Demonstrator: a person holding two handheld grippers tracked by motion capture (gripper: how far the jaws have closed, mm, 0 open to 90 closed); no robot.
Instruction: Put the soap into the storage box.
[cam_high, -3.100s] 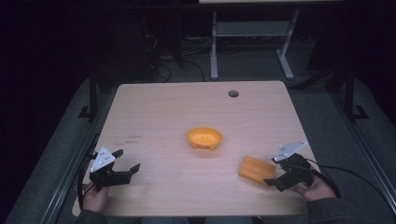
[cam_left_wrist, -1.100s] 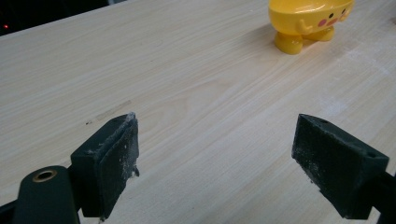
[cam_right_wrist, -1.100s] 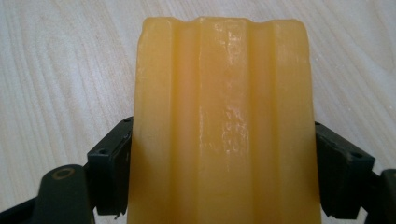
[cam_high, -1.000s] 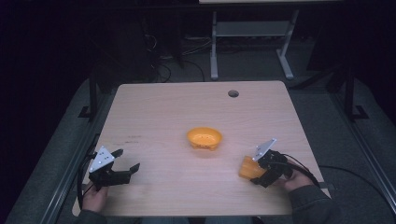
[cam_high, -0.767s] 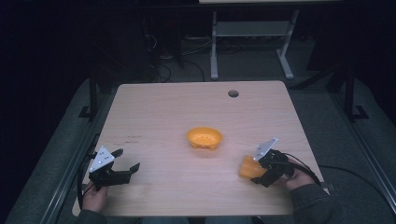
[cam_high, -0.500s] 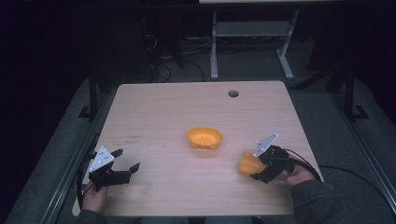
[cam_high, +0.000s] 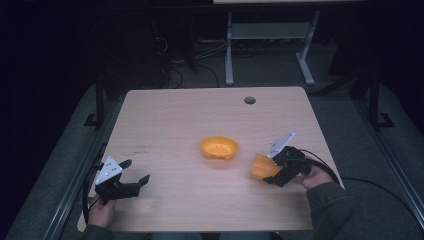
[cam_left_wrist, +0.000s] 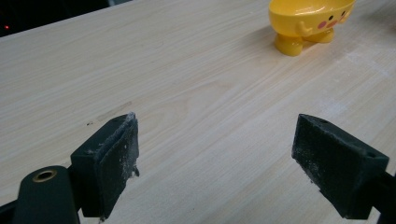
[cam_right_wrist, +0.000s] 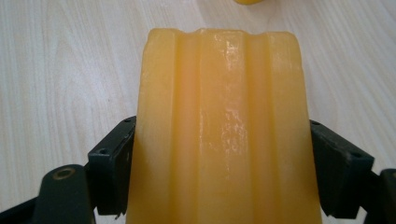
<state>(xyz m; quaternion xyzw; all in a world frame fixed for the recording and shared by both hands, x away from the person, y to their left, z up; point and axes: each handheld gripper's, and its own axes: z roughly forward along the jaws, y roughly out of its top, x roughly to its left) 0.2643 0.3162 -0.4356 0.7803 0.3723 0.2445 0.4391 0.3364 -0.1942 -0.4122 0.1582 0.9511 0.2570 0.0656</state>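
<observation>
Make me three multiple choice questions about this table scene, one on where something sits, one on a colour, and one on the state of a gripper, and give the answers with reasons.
1. Where does the bowl stand?
A. Near the middle of the table
B. At the far left corner
C. Over the round hole

2. What colour is the ridged block?
A. Blue
B. Orange-yellow
C. White

3. What is the left gripper doing?
A. Clamping the bowl
B. Holding the block
C. Open, with nothing between its jaws

Answers:
1. A, the high view puts the bowl near the tabletop's centre, nearer than the hole.
2. B, the right gripper view shows it orange-yellow and glossy.
3. C, the left gripper view shows bare wood between its spread jaws; the right gripper has the block.
</observation>
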